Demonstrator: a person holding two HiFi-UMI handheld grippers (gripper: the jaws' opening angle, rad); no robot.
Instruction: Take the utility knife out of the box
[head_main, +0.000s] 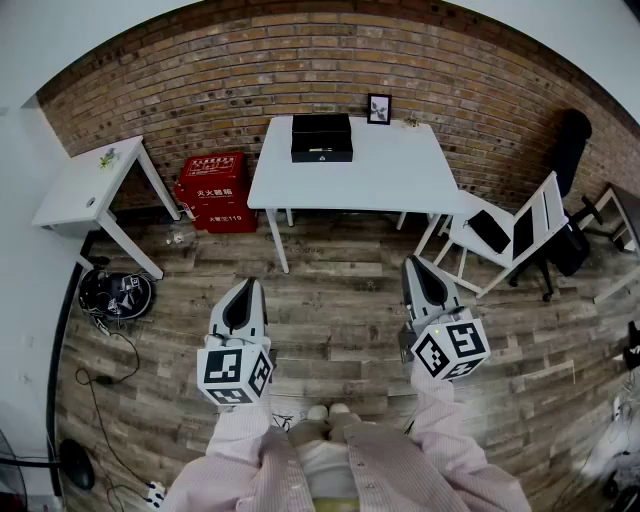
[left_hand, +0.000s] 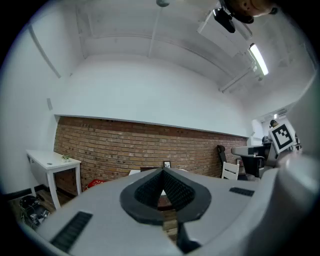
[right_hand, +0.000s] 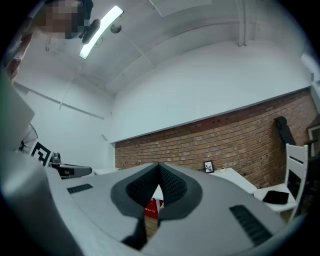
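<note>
Open floor (head_main: 340, 320) up to white table (head_main: 390, 178), bare around black box (head_main: 321, 138) (chair (head_main: 545, 200) at its right corner)

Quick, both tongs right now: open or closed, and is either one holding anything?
Left tongs: closed, tips together, holding nothing.
Right tongs: closed, tips together, holding nothing.

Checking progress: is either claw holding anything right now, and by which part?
Nothing. Both the left claw and right claw are shut and empty.
</note>
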